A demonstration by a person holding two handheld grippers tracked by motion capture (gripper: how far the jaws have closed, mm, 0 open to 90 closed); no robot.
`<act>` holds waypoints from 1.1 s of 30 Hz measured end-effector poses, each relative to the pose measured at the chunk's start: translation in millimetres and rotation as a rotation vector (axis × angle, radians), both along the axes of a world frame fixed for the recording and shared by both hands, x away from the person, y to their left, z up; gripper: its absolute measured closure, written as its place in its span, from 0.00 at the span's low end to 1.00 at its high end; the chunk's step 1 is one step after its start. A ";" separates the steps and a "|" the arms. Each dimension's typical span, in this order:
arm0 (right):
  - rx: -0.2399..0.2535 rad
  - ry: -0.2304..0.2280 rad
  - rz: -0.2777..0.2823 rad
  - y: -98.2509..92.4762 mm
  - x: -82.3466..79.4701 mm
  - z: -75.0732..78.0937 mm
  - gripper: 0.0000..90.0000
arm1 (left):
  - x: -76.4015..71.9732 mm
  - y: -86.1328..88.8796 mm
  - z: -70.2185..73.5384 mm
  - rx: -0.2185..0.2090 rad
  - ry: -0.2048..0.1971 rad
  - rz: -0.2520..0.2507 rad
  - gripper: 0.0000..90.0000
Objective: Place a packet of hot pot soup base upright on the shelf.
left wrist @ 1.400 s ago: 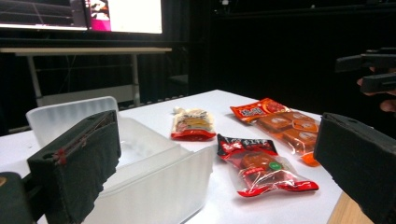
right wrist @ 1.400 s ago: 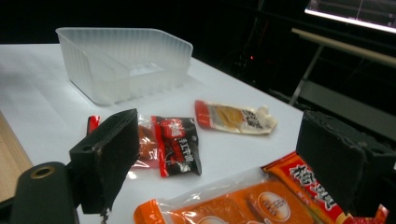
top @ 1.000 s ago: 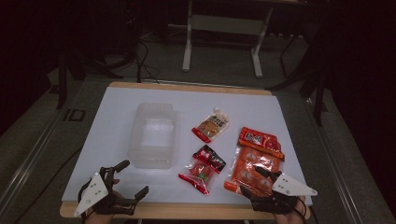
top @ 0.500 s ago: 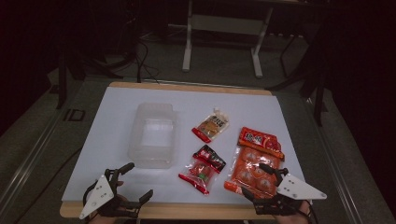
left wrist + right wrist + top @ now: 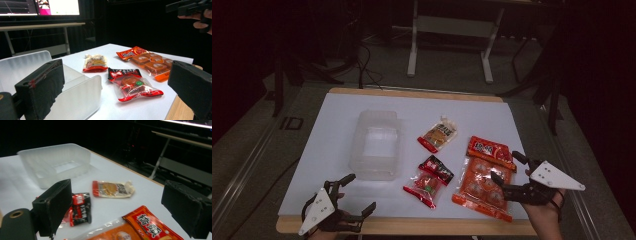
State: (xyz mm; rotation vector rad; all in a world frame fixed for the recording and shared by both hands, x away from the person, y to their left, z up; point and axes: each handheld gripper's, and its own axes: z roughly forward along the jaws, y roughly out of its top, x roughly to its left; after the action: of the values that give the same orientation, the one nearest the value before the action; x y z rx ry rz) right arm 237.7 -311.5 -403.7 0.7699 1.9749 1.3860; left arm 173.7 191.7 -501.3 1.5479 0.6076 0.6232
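A clear plastic container (image 5: 377,145) stands left of centre on the white table (image 5: 337,115). To its right lie a small tan snack packet (image 5: 439,134), a red-and-black packet (image 5: 429,180) and a large orange packet (image 5: 484,177). My left gripper (image 5: 360,192) is open at the front edge, near the container's front corner, with nothing between its jaws. My right gripper (image 5: 506,166) hovers open over the orange packet's right edge; its jaws have just been opening and hold nothing. The left gripper view shows the container (image 5: 75,95) and the red-and-black packet (image 5: 132,85). The right gripper view shows the tan packet (image 5: 112,188).
The table's wooden front edge (image 5: 412,227) runs just behind both hands. Beyond the table stand a metal frame (image 5: 452,30) and dark floor. The right hand and its gripper (image 5: 190,6) hang at the top right of the left gripper view.
My right gripper has risen off the orange packet and shifted towards the right and back. The left gripper has stayed where it was.
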 end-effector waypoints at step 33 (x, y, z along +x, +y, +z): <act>-0.020 0.255 -0.262 -59.3 109.6 -62.7 0.27 | -2.9 3.5 -1.2 0.007 0.016 0.016 0.01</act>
State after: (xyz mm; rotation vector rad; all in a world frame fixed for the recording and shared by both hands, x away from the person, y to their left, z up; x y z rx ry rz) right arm 347.2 -370.8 -466.5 1.1995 1.9848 1.1579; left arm 170.8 195.2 -502.5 1.5569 0.6311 0.6259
